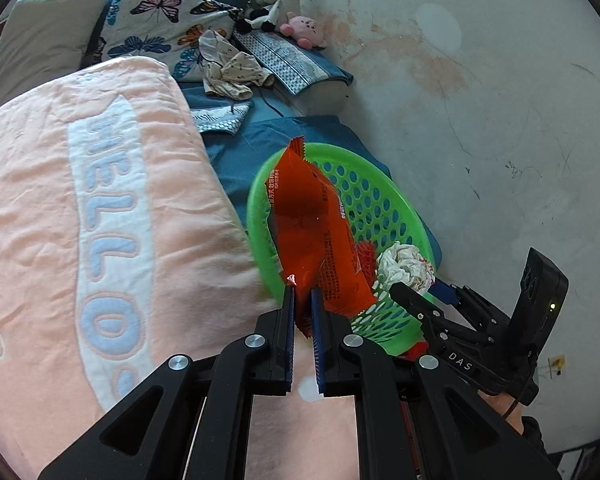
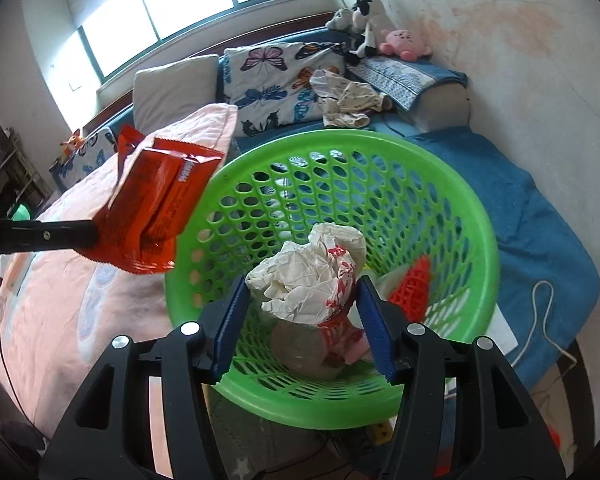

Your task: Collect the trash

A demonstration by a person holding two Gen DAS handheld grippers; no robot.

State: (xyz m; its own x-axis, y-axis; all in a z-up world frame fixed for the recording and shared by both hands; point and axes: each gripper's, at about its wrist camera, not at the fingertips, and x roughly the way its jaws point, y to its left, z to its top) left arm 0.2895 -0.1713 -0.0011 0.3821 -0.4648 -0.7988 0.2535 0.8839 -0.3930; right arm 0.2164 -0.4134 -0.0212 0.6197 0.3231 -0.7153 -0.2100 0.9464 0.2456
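Observation:
My left gripper [image 1: 302, 292] is shut on an orange snack wrapper [image 1: 320, 236] and holds it up at the near-left rim of a green perforated basket [image 1: 374, 204]. In the right wrist view the wrapper [image 2: 156, 208] hangs left of the basket [image 2: 452, 184], pinched by the left gripper's finger [image 2: 52, 236]. My right gripper [image 2: 302, 292] holds a crumpled white paper ball [image 2: 312, 276] between its blue pads, over the inside of the basket. The ball also shows in the left wrist view [image 1: 404, 266]. A red mesh piece [image 2: 414, 286] and other trash lie in the basket.
A pink HELLO blanket [image 1: 92, 216] covers the bed to the left. A blue sheet [image 2: 540, 232] lies under the basket. Butterfly pillows [image 2: 276, 80], crumpled cloth [image 2: 348, 100] and plush toys [image 2: 368, 20] sit at the headboard. A stained wall [image 1: 500, 100] stands to the right. A white cable [image 2: 540, 312] lies by the bed edge.

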